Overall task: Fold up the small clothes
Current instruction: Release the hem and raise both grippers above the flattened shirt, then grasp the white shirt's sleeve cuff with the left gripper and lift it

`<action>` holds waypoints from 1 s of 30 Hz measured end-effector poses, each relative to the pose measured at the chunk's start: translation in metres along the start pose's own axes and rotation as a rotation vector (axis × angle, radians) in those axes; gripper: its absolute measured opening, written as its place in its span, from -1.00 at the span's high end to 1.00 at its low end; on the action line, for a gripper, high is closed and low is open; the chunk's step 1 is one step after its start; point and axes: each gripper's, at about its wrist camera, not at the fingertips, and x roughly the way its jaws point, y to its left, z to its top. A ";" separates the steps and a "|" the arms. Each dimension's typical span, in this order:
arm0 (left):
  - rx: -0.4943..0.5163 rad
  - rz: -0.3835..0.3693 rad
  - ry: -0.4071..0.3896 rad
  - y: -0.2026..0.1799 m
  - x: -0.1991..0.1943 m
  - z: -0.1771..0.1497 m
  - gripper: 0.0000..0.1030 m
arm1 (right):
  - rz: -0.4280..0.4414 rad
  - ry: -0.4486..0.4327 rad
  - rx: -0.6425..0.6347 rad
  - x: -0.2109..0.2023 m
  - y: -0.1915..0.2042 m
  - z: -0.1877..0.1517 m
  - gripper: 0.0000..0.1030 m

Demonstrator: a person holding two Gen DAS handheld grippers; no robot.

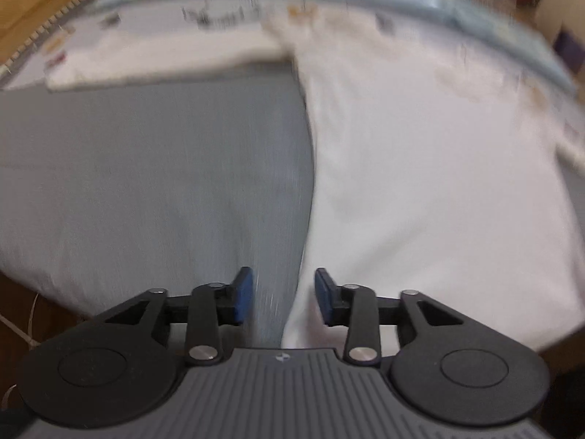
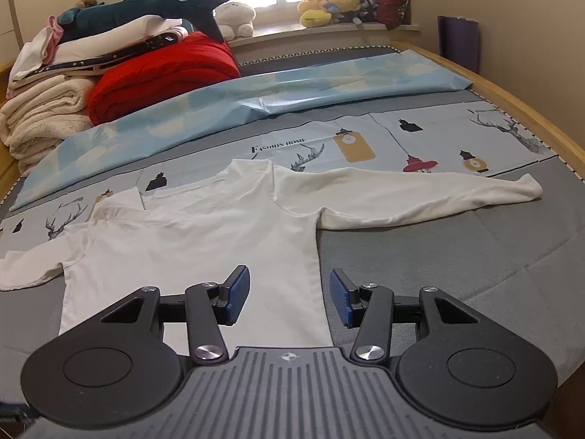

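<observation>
In the left wrist view, which is blurred, the left gripper hovers with its blue-padded fingers spread apart and nothing between them. It sits over the side edge of a small white long-sleeved cotton shirt that lies flat on the grey bed sheet. The shirt's body fills the right half of the view, and one sleeve runs off to the left along the printed strip of the sheet.

In the right wrist view, the right gripper is likewise released, its fingers wide and empty, poised above the shirt's lower hem near its right side edge. The shirt is spread face up on the bed sheet, collar pointing away and both sleeves stretched outward. Beyond it lies a light blue folded cover, then a red folded quilt beside a stack of cream blankets. Plush toys line the windowsill.
</observation>
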 end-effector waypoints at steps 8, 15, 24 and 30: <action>-0.115 0.040 -0.297 0.029 -0.041 0.089 -0.12 | 0.010 0.041 0.005 0.011 0.012 0.002 0.02; -0.322 0.015 -0.336 0.116 0.016 0.162 0.13 | 0.001 0.030 -0.031 0.017 0.032 0.005 0.03; -0.654 0.056 -0.286 0.250 0.110 0.163 0.58 | -0.011 -0.001 -0.146 0.028 0.058 0.012 1.00; -0.948 -0.038 -0.286 0.320 0.138 0.155 0.18 | 0.007 0.069 -0.128 0.054 0.072 0.018 0.99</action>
